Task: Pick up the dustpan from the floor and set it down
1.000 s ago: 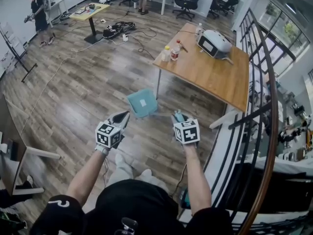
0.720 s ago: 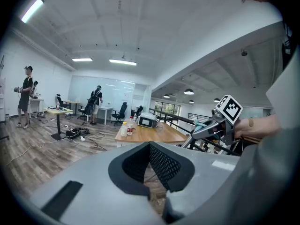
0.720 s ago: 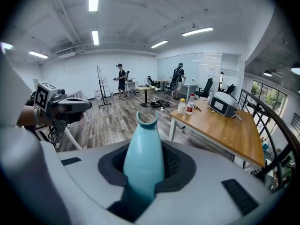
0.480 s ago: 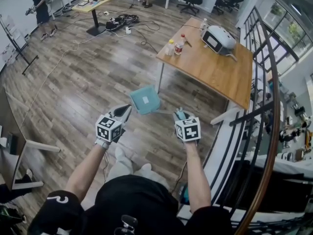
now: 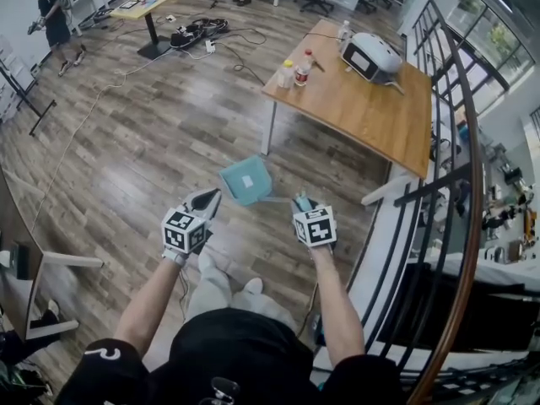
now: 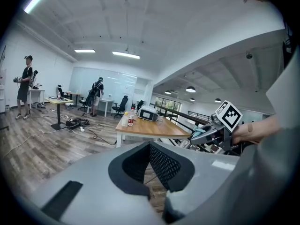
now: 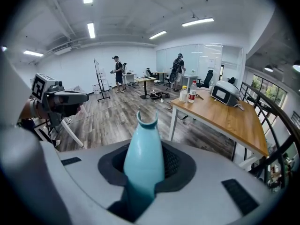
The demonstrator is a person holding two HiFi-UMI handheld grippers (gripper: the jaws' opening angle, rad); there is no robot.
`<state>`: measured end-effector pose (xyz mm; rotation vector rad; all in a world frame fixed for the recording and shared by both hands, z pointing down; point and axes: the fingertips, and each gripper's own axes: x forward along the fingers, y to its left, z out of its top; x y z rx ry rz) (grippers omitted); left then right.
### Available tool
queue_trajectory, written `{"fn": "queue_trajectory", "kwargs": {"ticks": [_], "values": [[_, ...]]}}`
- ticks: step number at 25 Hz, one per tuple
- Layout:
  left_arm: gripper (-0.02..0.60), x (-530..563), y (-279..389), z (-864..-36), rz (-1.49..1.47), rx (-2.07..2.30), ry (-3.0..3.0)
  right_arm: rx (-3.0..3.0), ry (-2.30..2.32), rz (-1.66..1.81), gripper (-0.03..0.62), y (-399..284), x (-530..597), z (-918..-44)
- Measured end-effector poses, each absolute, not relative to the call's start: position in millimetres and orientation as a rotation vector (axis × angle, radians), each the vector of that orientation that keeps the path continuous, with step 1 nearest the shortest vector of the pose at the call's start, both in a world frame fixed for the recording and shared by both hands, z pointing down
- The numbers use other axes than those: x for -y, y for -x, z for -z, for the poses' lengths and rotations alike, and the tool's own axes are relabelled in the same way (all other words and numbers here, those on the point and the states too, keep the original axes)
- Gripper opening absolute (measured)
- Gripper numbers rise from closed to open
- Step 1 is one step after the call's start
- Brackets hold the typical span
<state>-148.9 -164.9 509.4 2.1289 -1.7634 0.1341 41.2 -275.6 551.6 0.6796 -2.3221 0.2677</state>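
Observation:
The dustpan has a teal pan on a thin rod that ends in a teal handle. My right gripper is shut on that handle, which sticks up between its jaws. The pan hangs out in front of both hands over the wooden floor; whether it touches the floor I cannot tell. My left gripper is beside the pan on its left, its pads meeting at the tip with nothing between them. The left gripper view shows the right gripper with the teal handle in it.
A wooden table with bottles and a white device stands just beyond the pan. A dark railing runs along the right. Cables lie on the far floor. A person stands far left.
Both hands have sunk a little, and the pan has come down with the right one. The grip on the handle is unchanged.

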Motion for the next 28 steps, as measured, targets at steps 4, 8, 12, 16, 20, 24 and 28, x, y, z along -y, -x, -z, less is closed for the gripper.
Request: {"fn": "queue_trajectory", "kwargs": {"ticks": [4, 8, 12, 16, 20, 24, 28], "values": [[-0.003, 161, 150, -525, -0.135, 1.751, -2.116, 2.289, -0.67, -0.27, 0.08, -42, 273, -580], [-0.003, 163, 150, -542, -0.156, 1.731, -2.12, 2.245, -0.667, -0.289, 0.08, -44, 274, -614], [-0.003, 168, 142, -563, -0.183, 1.705, -2.129, 2.214, -0.655, -0.324, 0.08, -44, 274, -652], [-0.003, 171, 128, -591, -0.196, 1.653, -2.139, 2.187, -0.657, -0.363, 0.081, -46, 280, -692], [-0.003, 177, 122, -623, -0.204, 1.605, -2.124, 2.165, -0.668, -0.395, 0.081, -40, 292, -729], [-0.003, 184, 130, -658, -0.217, 1.597, -2.082, 2.137, -0.656, -0.402, 0.081, -31, 305, -768], [-0.003, 188, 143, -681, -0.189, 1.611, -2.035, 2.1, -0.656, -0.416, 0.081, -24, 309, -806]]}}
